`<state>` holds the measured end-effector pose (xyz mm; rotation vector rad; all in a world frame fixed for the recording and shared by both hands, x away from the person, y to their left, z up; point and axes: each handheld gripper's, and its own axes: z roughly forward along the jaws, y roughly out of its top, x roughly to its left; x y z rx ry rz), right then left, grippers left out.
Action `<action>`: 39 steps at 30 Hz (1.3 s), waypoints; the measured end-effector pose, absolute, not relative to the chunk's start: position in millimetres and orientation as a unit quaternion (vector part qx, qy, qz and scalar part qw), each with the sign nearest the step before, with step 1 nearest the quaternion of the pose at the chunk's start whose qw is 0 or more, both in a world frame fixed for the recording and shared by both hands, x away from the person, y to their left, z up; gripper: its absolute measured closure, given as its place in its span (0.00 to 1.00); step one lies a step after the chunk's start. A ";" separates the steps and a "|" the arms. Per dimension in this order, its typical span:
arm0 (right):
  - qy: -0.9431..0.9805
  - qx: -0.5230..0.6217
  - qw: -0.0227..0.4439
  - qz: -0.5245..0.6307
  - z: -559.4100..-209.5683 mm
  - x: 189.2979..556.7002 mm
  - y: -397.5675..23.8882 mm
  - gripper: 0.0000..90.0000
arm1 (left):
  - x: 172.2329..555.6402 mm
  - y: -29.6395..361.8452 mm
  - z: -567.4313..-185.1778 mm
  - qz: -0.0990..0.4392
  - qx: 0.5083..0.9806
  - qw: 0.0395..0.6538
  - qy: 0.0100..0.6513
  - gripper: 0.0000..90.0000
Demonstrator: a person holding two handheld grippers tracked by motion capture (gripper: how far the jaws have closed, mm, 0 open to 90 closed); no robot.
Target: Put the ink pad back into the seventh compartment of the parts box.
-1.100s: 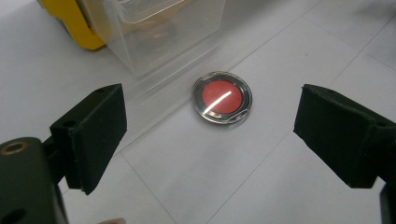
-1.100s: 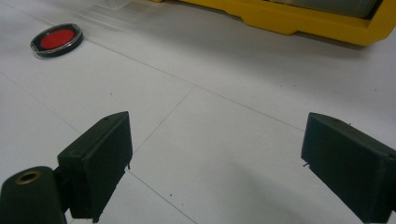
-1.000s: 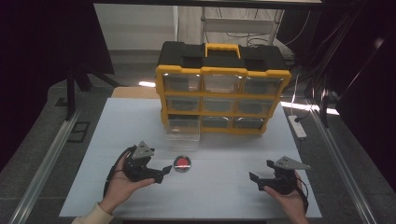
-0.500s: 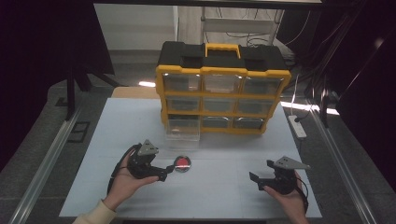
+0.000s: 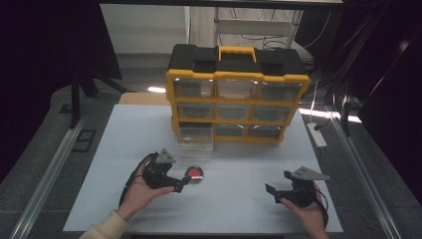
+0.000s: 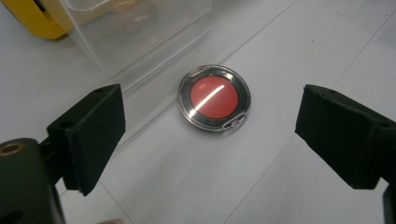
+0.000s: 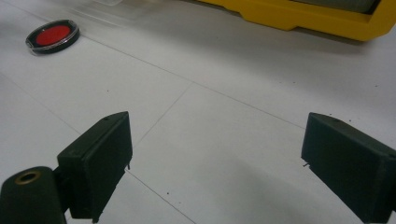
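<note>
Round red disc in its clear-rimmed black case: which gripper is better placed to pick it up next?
Left. The left gripper sits right beside the round red disc, jaws open and framing it in the left gripper view. The right gripper is open too, but far across the white table.

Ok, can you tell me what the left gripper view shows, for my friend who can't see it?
A round red disc in a shiny clear case lies flat on the white table, untouched, beyond the open left gripper and its two black fingers. Behind the disc sits a clear plastic drawer.
</note>
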<state>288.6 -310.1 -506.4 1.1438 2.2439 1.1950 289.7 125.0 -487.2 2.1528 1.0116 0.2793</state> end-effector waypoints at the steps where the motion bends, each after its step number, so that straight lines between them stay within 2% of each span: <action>1: 0.792 0.404 0.177 0.422 -506.3 288.6 -310.1 0.10 | 290.3 124.1 -487.7 0.108 0.837 0.364 0.395 0.10; 39: 0.794 0.400 0.179 0.422 -504.4 287.2 -310.2 0.10 | 319.7 80.9 -504.8 0.075 0.864 0.310 0.391 0.08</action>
